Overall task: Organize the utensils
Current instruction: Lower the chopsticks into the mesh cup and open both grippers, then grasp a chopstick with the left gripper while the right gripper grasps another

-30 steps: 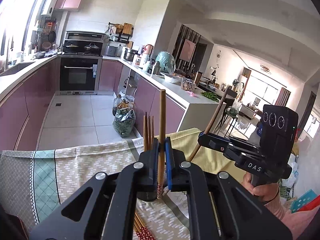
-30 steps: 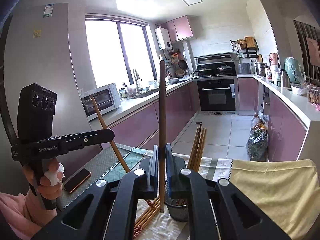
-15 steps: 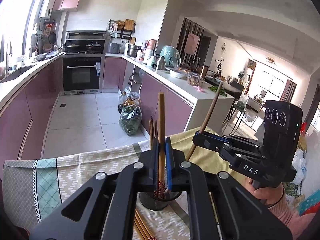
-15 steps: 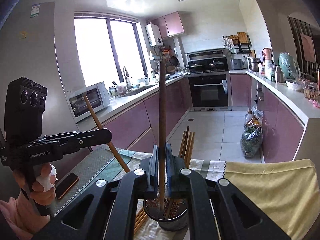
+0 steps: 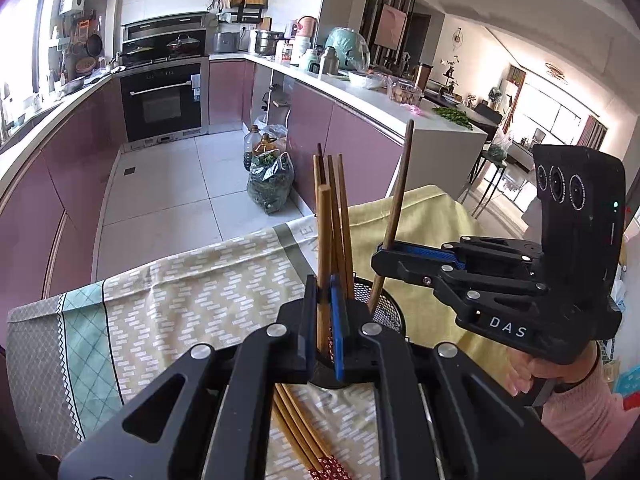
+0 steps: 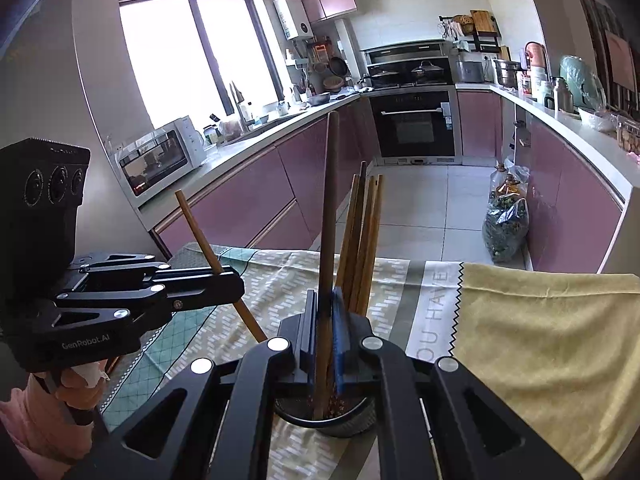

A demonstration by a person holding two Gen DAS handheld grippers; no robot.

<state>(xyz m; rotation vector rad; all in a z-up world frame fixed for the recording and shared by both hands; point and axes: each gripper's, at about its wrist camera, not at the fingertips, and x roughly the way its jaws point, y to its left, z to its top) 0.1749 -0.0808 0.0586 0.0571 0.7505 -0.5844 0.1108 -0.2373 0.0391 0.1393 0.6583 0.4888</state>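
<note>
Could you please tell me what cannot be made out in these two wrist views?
- Left wrist view: the holder's base, hidden behind the left gripper.
- Left wrist view: the loose chopsticks' full count, covered by the gripper's body.
- Right wrist view: whether the dark chopstick's tip touches bottom; too dark.

We look into a U-shaped kitchen with mauve cabinet fronts [image 6: 256, 200] under pale countertops [image 5: 360, 96]. A black built-in oven [image 6: 414, 124] sits at the far end below a stove with lidded pots. Daylight pours through a large window [image 6: 188, 52] above the sink side, where a white microwave [image 6: 160, 156] stands. The floor [image 5: 168, 184] is pale grey tile, and a bag of greens [image 5: 270, 186] rests on it. Beyond the right counter we see a bright living area [image 5: 552, 112].
</note>
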